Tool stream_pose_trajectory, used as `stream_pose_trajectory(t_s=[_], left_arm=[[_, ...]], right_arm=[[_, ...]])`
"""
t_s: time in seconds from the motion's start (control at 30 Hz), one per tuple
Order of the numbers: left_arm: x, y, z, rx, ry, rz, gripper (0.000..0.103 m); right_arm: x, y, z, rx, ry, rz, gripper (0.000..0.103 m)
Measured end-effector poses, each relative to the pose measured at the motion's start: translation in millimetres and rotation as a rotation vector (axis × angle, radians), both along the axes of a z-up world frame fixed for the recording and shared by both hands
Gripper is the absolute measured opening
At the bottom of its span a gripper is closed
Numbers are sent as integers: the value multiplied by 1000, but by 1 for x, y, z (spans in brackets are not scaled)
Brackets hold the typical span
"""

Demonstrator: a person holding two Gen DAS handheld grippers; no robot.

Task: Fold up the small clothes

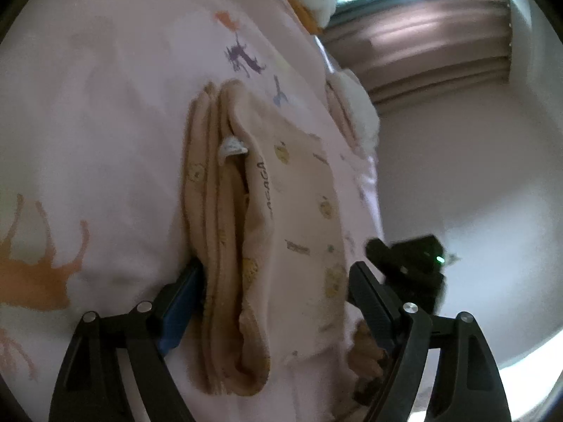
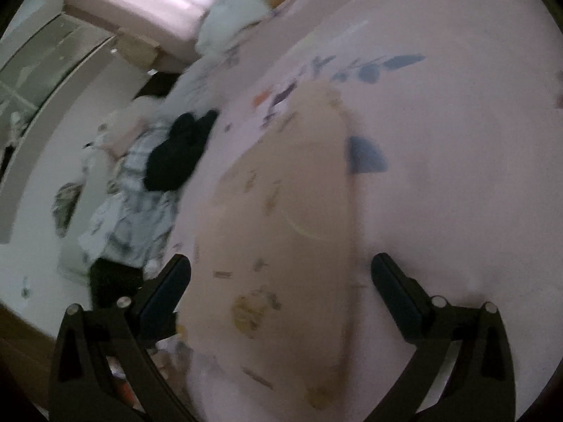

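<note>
Between the spread fingers of the left gripper [image 1: 274, 281], a folded beige garment [image 1: 267, 232] with cookie prints is lying on the pink printed bedsheet [image 1: 105, 112], its white tag [image 1: 230, 147] sticking out. The right gripper [image 2: 281, 274] is hovering wide apart over the same garment, gripping nothing. Near the sheet's left edge, unfolded clothes [image 2: 140, 190] are lying heaped.

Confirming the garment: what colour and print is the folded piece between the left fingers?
Tan folded garment, cookie print; left wrist view.

obstacle: clothes pile [image 2: 140, 190] at bed's left | free: pink sheet [image 2: 457, 193] right of garment [image 2: 281, 228]
</note>
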State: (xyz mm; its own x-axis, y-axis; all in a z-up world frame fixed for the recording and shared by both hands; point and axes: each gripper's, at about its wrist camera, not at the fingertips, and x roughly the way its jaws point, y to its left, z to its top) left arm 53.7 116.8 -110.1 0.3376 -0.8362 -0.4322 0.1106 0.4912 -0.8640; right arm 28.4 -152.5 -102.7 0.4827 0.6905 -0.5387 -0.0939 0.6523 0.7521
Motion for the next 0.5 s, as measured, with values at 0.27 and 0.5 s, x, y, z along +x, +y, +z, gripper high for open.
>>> stream_pose_trajectory(t_s=[0.27,0.5], left_arm=[[-1,10,-6,4,176,-32,76],[4,-3,0,23,147,-14,78]], right_arm=[[6,15,-3,-28,0,39,87],[7,8,-9,-14,5,27,78]])
